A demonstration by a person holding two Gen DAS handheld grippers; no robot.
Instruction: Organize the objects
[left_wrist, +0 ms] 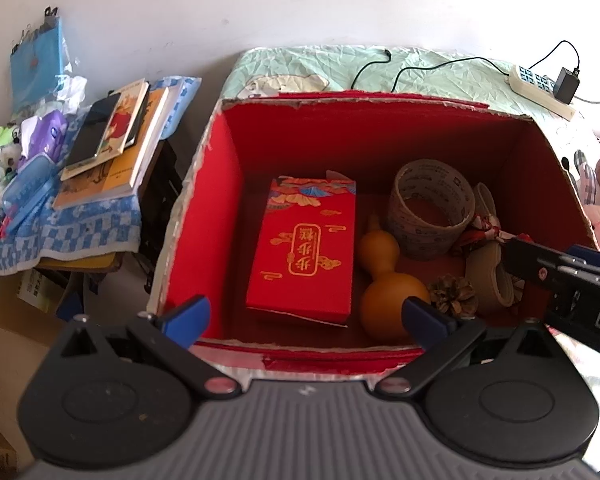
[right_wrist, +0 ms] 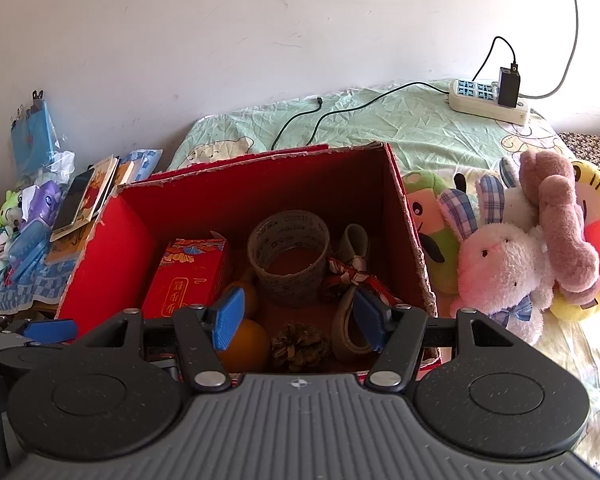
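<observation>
Off my left side, a side stand covered by a blue checked cloth (left_wrist: 80, 236) carries a stack of books (left_wrist: 120, 140) with a dark phone (left_wrist: 94, 128) lying on top, and small toys and a blue case crowd the cloth's left edge. The red cardboard box (left_wrist: 204, 208) sits on the bed's pale green sheet (left_wrist: 320, 68), its top open.

My left gripper (left_wrist: 306, 316) hangs over the box's near edge with its blue fingers spread wide apart and nothing between them. Inside the box, along the left wall, lies a red gift box (left_wrist: 306, 248) with gold lettering, flat on the floor. Just to its right rests a tan gourd (left_wrist: 388, 280), its narrow end pointing toward the far wall. A roll of tape (left_wrist: 430, 212) stands toward the far right corner, and a pine cone (left_wrist: 454, 294) sits near the near edge, right beside the gourd. A beige strap loop (right_wrist: 350, 320) tied with a red patterned ribbon (right_wrist: 354, 274) leans along the right wall.

My right gripper (right_wrist: 296, 320) is over the near right part of the box, fingers parted a moderate way, holding nothing; the right finger (right_wrist: 366, 316) is close by the strap loop, though I cannot tell whether it touches. Right of the box, against its outer wall, plush toys (right_wrist: 508, 248) are piled on the sheet. At the bed's far right corner lies a white power strip (right_wrist: 488, 100) with a black adapter plugged in.
</observation>
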